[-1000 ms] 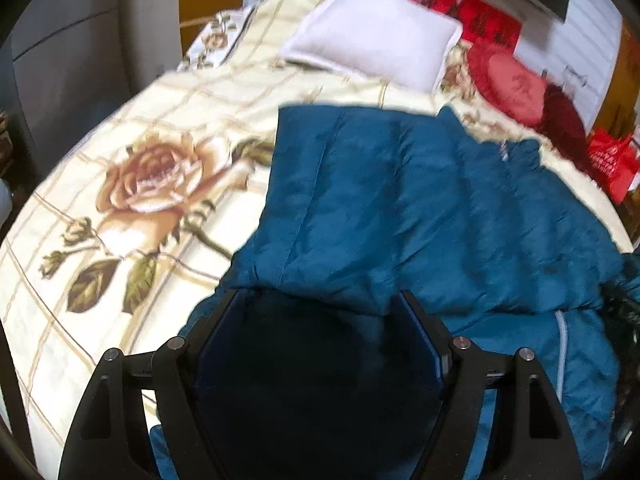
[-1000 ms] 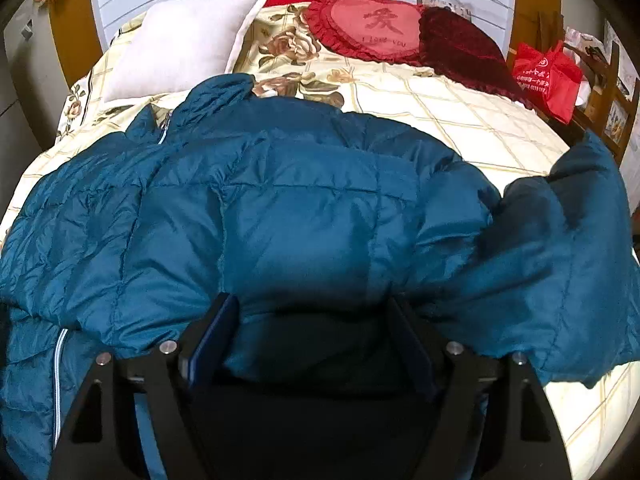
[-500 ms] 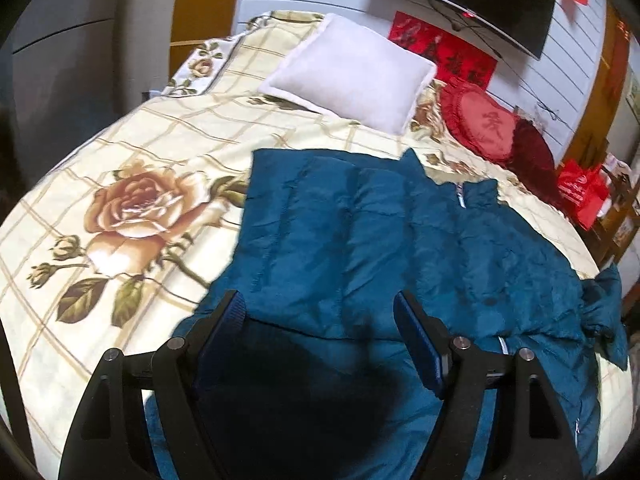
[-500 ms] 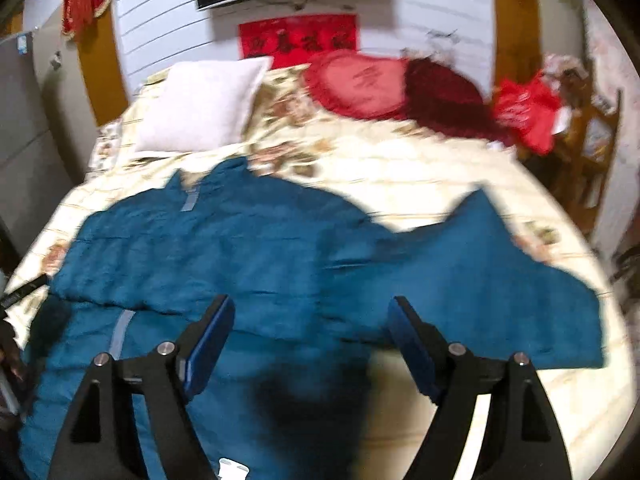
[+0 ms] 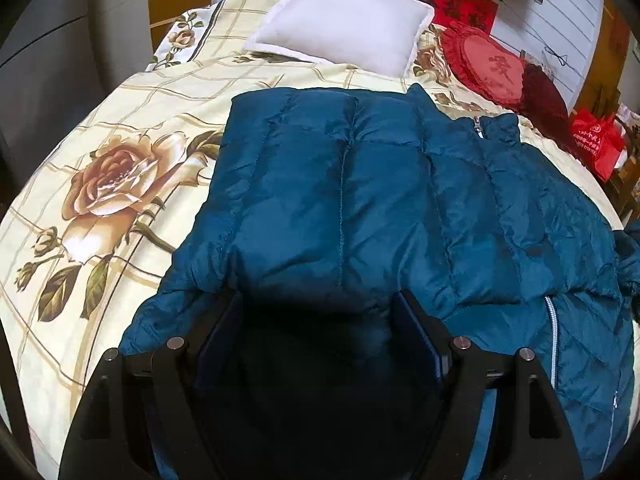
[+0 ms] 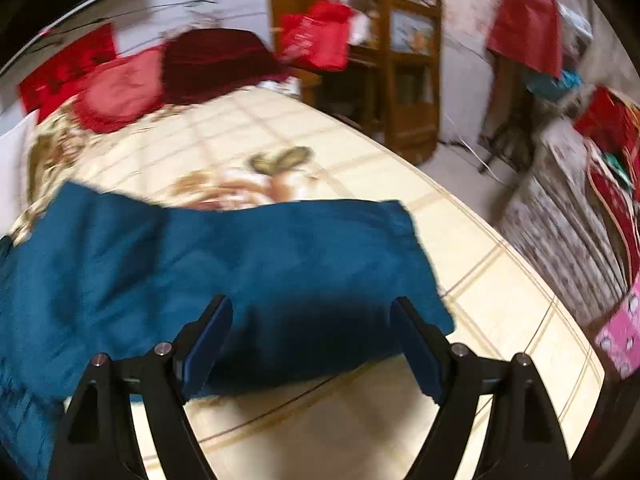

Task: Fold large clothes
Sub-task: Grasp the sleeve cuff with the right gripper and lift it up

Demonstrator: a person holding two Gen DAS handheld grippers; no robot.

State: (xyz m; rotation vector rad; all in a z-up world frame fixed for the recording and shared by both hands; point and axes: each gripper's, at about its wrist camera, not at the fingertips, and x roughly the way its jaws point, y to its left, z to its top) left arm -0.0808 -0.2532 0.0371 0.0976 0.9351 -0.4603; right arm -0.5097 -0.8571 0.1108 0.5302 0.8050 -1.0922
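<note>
Down jacket point(image 5: 360, 200): deep teal-blue, quilted stitch lines, pale grey zipper point(image 5: 552, 344).
Bedspread point(image 5: 132, 120): cream, tan grid lines, large brown-peach rose print with olive leaves.
Pillow point(image 5: 340, 16): plain white.
Round cushion point(image 5: 488, 64): red, ruffled edge; beside it dark maroon cushion point(image 5: 544, 100).
Bag point(image 5: 596, 140): bright red.
Gripper frames black, finger pads point(image 6: 208, 344) dark blue.
Shelf point(image 6: 404, 60): brown wood.

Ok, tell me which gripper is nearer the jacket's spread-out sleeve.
Right. The right gripper hangs open just over the sleeve; the left gripper sits open at the jacket's folded side.
</note>
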